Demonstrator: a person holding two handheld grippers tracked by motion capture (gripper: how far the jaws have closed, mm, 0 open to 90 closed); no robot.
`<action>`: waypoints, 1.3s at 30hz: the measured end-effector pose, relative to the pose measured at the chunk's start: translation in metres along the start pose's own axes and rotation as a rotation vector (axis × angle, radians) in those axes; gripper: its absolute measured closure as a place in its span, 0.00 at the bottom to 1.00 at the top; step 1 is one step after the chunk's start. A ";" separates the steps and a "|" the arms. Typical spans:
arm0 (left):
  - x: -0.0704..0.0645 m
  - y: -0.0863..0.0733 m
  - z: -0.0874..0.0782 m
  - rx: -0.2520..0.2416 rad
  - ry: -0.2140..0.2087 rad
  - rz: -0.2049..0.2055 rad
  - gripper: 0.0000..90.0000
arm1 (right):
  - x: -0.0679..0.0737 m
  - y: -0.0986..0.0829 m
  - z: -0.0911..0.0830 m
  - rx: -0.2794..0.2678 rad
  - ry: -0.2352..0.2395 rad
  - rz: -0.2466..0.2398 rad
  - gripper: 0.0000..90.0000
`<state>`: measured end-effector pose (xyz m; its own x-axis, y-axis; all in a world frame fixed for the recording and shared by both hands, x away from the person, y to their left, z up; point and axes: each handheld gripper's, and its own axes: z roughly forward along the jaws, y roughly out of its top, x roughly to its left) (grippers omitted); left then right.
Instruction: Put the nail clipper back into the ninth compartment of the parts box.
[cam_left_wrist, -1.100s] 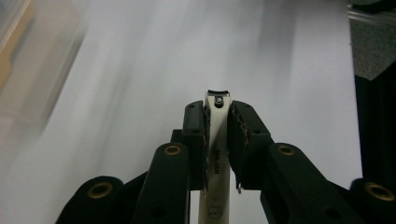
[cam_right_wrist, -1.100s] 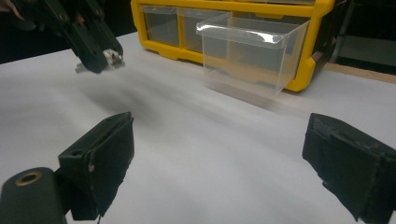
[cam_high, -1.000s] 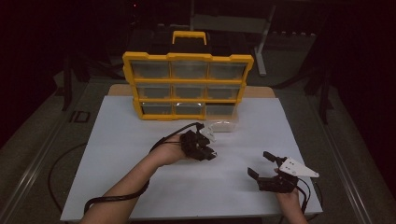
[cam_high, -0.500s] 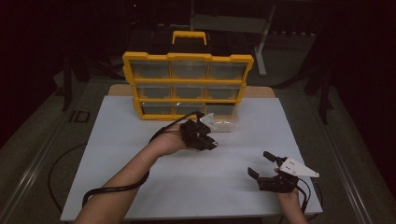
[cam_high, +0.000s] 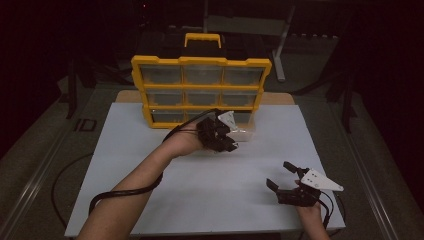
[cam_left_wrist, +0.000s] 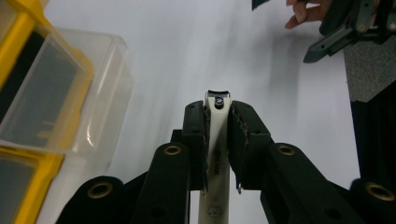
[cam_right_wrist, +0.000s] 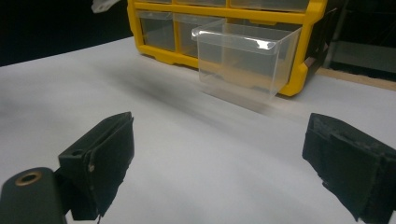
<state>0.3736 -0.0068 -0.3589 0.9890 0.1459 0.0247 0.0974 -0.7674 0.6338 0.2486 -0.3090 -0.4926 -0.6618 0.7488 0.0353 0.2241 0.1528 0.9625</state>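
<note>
High view, left gripper (cam_high: 225, 137): you hold it near the far middle of the white table (cam_high: 150, 200), just in front of the yellow organizer (cam_high: 200, 62). The pulled-out clear drawer (cam_high: 246, 131) lies just beside it, partly hidden behind the gripper.
High view, right gripper (cam_high: 282, 176): it sits at the near right of the table, well apart from your left one, with its jaws spread.
High view, surroundings: a black cable (cam_high: 120, 192) runs along your left forearm. The organizer stands upright at the far edge with its handle on top.
Left gripper view, nail clipper (cam_left_wrist: 215, 154): your jaws are clamped on this pale, slim clipper, one pad (cam_left_wrist: 196, 135) on each side, and its front end sticks out past the tips.
Left gripper view, what is near: the clear drawer (cam_left_wrist: 93, 93) is at the left, sticking out of the yellow organizer (cam_left_wrist: 28, 23). White table lies between the clipper and the drawer. Your right gripper (cam_left_wrist: 348, 32) shows at the top right.
Right gripper view, jaws: they stand wide apart and hold nothing.
Right gripper view, ahead: the clear drawer (cam_right_wrist: 243, 65) sticks out of the bottom row of the organizer (cam_right_wrist: 224, 16), and I see nothing inside it. Bare table (cam_right_wrist: 196, 158) is between your jaws and the drawer.
</note>
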 end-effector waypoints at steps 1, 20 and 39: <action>0.001 0.002 -0.001 0.001 -0.002 0.001 0.87 | 0.000 0.000 0.000 0.000 0.002 0.006 0.10; 0.028 0.026 -0.019 -0.048 0.050 -0.009 0.87 | 0.000 0.000 0.000 -0.003 0.006 0.004 0.10; 0.057 0.038 -0.012 -0.146 0.064 -0.044 0.87 | 0.000 -0.001 0.000 0.000 0.014 0.005 0.10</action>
<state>0.4321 -0.0202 -0.3238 0.9744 0.2210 0.0408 0.1190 -0.6613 0.7406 0.2486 -0.3096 -0.4932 -0.6703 0.7408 0.0436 0.2275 0.1493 0.9623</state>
